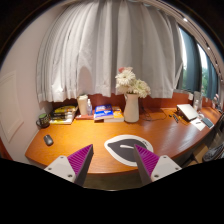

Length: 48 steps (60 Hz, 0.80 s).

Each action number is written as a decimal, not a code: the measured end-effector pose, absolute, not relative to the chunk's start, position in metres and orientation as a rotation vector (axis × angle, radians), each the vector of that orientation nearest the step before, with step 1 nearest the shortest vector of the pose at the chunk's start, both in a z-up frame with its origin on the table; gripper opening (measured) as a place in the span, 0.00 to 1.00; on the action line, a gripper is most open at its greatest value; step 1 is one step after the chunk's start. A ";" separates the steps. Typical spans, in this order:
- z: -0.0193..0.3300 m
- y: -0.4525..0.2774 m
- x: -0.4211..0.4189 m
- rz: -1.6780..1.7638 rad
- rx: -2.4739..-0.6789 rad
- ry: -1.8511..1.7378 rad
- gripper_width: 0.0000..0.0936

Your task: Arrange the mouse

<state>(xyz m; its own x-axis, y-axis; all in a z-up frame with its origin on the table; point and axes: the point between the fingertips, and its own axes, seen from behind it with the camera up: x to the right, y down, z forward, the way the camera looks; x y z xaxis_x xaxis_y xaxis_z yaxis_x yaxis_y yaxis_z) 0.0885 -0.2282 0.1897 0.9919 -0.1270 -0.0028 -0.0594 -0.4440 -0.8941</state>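
Hand-held gripper point(113, 163) held spread, nothing grasped — only light mouse pad point(121, 150) seen between fingers. Mouse point(48, 140) located on bench point(170, 135), well left of fingers, near bench edge. Long axis seen angled away — leftward swing judged needed before grasp.

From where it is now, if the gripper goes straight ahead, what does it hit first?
Probably the mouse pad: it lies just ahead of the open gripper, between the fingers' line. Beyond it stands the vase. The mouse sits well off to the left, out of that path. Depth is unclear.
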 end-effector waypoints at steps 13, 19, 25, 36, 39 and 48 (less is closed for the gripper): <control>0.101 -0.243 0.017 -0.026 -2.173 0.026 0.86; 0.063 -0.246 -0.038 0.036 -2.238 -0.017 0.86; 0.032 -0.240 -0.101 0.099 -2.294 -0.080 0.86; 0.006 -0.195 -0.210 0.175 -2.336 -0.186 0.88; 0.003 -0.178 -0.231 0.176 -2.339 -0.196 0.88; -0.005 -0.118 -0.276 0.161 -2.354 -0.180 0.88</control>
<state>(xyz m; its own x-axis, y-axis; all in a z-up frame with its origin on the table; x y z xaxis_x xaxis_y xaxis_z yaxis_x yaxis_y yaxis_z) -0.2756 -0.1183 -0.0050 0.9821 0.1773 -0.0631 0.0818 -0.7045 -0.7050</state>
